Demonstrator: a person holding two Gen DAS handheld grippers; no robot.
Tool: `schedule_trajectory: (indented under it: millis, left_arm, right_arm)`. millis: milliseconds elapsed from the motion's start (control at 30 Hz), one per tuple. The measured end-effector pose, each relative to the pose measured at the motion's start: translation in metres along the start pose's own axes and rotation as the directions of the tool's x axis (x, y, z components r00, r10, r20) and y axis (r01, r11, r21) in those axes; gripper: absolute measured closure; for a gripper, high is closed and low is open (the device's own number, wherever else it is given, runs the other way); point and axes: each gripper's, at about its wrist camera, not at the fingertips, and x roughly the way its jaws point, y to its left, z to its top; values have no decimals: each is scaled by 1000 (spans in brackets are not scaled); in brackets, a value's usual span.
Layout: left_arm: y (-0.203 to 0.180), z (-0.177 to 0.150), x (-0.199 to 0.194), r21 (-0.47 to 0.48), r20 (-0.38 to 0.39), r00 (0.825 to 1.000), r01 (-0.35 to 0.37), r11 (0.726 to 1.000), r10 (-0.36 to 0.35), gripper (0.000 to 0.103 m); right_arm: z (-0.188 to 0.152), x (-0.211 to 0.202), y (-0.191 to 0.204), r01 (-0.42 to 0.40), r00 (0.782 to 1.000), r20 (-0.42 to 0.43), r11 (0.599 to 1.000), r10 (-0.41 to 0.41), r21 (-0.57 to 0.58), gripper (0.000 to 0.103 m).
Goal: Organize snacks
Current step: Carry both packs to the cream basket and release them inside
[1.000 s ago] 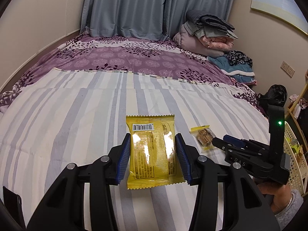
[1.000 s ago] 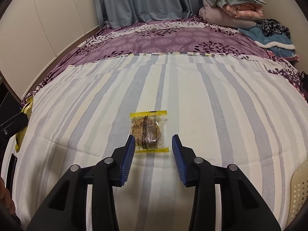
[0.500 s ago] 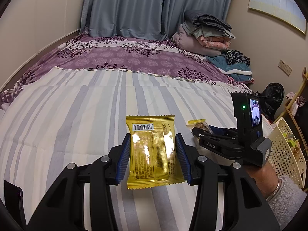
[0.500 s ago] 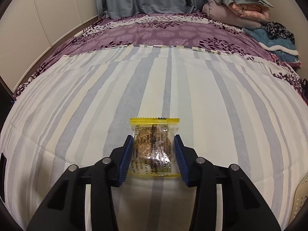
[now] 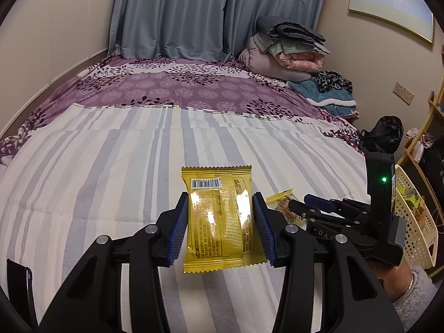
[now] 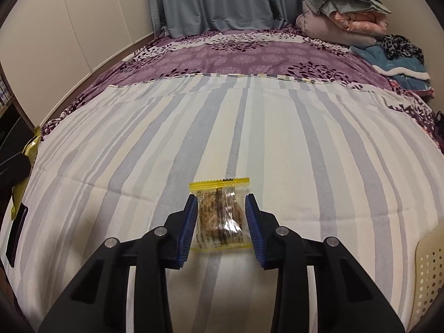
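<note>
Gripping both packets at once: left gripper [image 5: 220,230] clamps the yellow foil packet [image 5: 219,222] by its side edges, lifted off the striped bedspread [image 5: 111,180]. Right gripper [image 6: 219,227] pinches the clear snack packet [image 6: 220,216] likewise. Cream basket [image 5: 416,222] sits just right, probably their destination.

Count: 2 tongs (left [image 5: 220,227], right [image 6: 219,227]), 1 yellow foil snack pack [image 5: 220,219], 1 clear cookie pack [image 6: 220,217], 1 perforated basket [image 5: 416,222], 1 bed [image 5: 111,180].
</note>
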Motion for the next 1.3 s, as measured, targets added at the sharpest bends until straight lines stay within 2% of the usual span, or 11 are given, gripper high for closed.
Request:
schedule_trajectory:
  millis: [167, 300, 567, 667, 900, 1300]
  left_arm:
    - [-20, 2, -5, 25, 7, 1000, 14, 1000, -14, 56]
    - [-29, 1, -12, 41, 11, 1000, 18, 999, -19, 56]
    - [-25, 0, -15, 26, 9, 1000, 10, 1000, -11, 56]
    - [-19, 1, -15, 20, 9, 1000, 10, 1000, -10, 56]
    - [-23, 4, -17, 29, 16, 1000, 17, 999, -17, 56]
    - [-63, 9, -29, 98, 34, 998, 55, 994, -59, 56]
  right_arm:
    - [-3, 0, -9, -12, 1000, -10, 1000, 13, 24, 65]
    - [2, 13, -8, -31, 999, -30, 999, 33, 42, 54]
    - [5, 42, 8, 16, 997, -74, 1000, -18, -25, 55]
    - [4, 40, 11, 42, 997, -70, 998, -46, -56, 63]
    - [-5, 6, 4, 12, 1000, -23, 999, -13, -31, 65]
    - [-25, -90, -30, -16, 991, 132, 999, 9, 51, 65]
